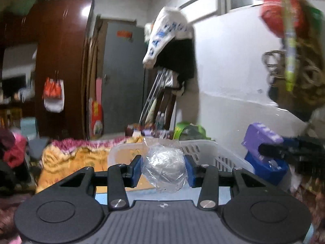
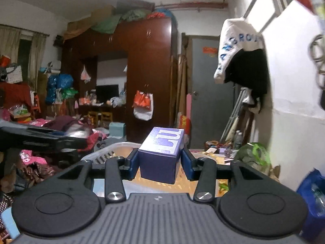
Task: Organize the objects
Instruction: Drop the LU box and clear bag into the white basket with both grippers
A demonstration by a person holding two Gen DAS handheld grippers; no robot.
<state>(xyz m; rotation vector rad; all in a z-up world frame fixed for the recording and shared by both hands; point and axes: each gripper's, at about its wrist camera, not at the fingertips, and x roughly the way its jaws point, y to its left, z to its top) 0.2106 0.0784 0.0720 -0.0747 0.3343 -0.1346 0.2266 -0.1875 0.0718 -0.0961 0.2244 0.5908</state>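
My left gripper [image 1: 164, 167] is shut on a crumpled clear plastic bag with something grey inside [image 1: 164, 169], held above a white slatted plastic basket [image 1: 205, 148]. My right gripper [image 2: 160, 159] is shut on a purple box with white lettering [image 2: 161, 154], held above the same basket [image 2: 105, 152]. The purple box [image 1: 262, 136] and the right gripper's black body [image 1: 292, 150] also show at the right of the left wrist view. The left gripper's black body [image 2: 40, 138] shows at the left of the right wrist view.
The basket sits on a bed with an orange patterned cover [image 1: 81, 158]. A white wall [image 2: 294, 105] runs along the right, with hung clothes [image 2: 243, 61]. A green bag [image 2: 254, 154] and a blue bag [image 2: 312, 193] lie by the wall. Piled clothes [image 2: 40, 162] lie to the left.
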